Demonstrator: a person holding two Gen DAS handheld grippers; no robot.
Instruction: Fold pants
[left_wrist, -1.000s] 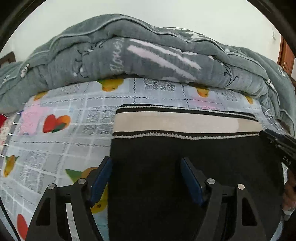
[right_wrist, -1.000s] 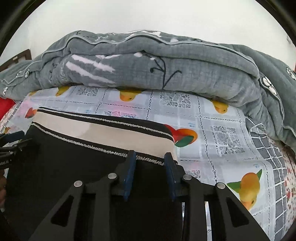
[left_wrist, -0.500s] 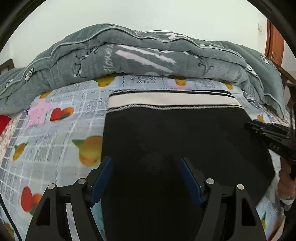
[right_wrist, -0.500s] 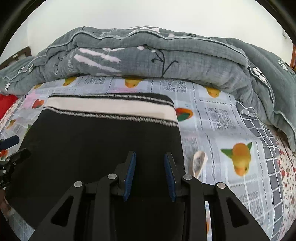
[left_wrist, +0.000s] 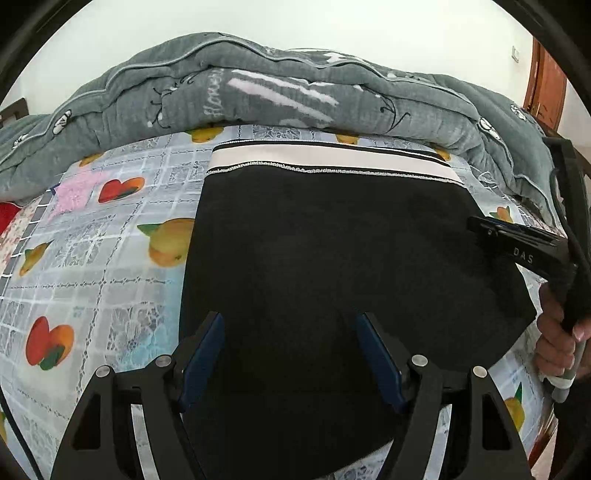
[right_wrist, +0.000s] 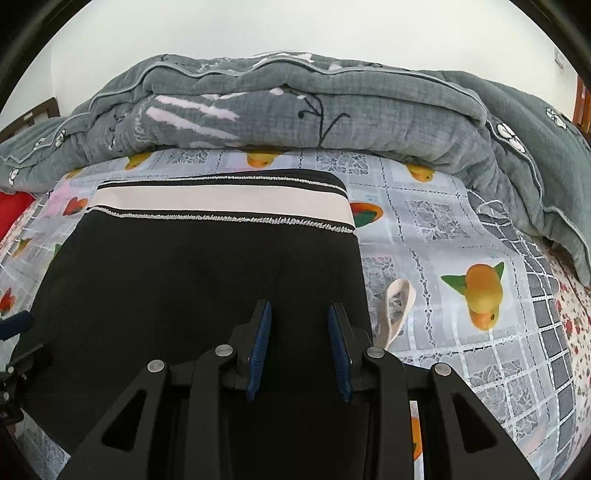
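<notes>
A grey-white bedsheet printed with fruit and hearts (left_wrist: 110, 258) is backed by a heaped grey quilt (left_wrist: 295, 96) bearing illegible script. "DAS" is read on the black right gripper (left_wrist: 480, 225), whose jaws are parted in its own view. Black folded pants with a cream waistband (right_wrist: 207, 266) are laid flat mid-bed. The black left gripper (left_wrist: 290, 332) is spread wide above them, nothing grasped.

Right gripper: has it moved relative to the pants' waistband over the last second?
Yes. The right gripper has drawn back from the striped waistband, toward the camera, over the black pants.
</notes>
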